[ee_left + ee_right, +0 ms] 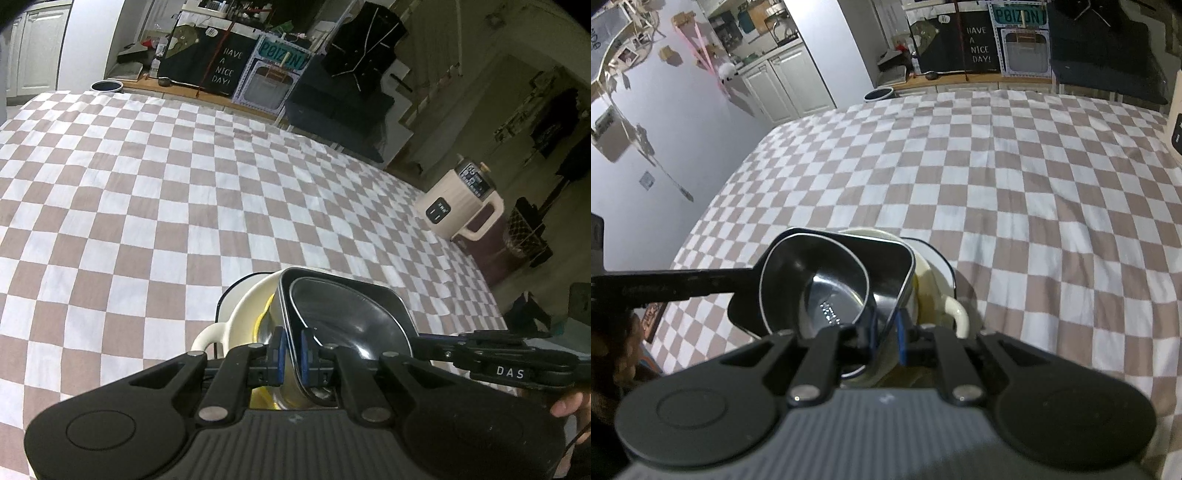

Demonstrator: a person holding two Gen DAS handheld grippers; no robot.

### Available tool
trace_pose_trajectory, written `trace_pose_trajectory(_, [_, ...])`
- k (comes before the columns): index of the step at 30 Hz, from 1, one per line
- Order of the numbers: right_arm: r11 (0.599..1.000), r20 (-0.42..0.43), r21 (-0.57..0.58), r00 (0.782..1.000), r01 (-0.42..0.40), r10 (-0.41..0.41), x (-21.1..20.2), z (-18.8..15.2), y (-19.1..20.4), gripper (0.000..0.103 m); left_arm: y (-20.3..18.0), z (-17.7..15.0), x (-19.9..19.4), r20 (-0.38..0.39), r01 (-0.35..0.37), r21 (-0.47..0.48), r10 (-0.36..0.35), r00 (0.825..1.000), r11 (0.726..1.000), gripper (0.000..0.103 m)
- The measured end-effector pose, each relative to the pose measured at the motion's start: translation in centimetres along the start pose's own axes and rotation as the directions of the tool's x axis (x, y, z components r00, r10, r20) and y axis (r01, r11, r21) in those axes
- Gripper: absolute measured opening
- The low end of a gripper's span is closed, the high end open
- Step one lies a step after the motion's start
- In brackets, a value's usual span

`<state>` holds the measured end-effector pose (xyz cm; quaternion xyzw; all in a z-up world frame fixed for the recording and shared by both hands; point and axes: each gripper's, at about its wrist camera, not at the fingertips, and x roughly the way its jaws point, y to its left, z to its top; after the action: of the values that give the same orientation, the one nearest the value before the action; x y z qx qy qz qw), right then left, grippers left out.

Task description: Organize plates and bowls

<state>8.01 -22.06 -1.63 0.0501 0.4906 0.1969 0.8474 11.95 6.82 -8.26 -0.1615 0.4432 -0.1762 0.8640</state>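
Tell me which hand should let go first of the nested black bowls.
Probably the right. The left tongs clamp the black bowls squarely at the rim, so they can steady them over the cream handled bowl. The right tongs grip the opposite rim at a slant, seemingly looser.

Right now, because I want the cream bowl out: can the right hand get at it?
Probably not yet: the right tongs grip the black dish rim, and that dish sits nested inside the cream bowl.
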Motion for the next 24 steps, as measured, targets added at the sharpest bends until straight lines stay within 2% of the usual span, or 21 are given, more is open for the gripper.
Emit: trace_pose_trajectory(24, [1.000,-0.019,-0.018,1.000,0.012,-0.012,0.76,0.01,-0.10,0.016,0.27,-0.61,0.75,-0.035,-0.015,0.010,0.015,0.999,1.000,0.008])
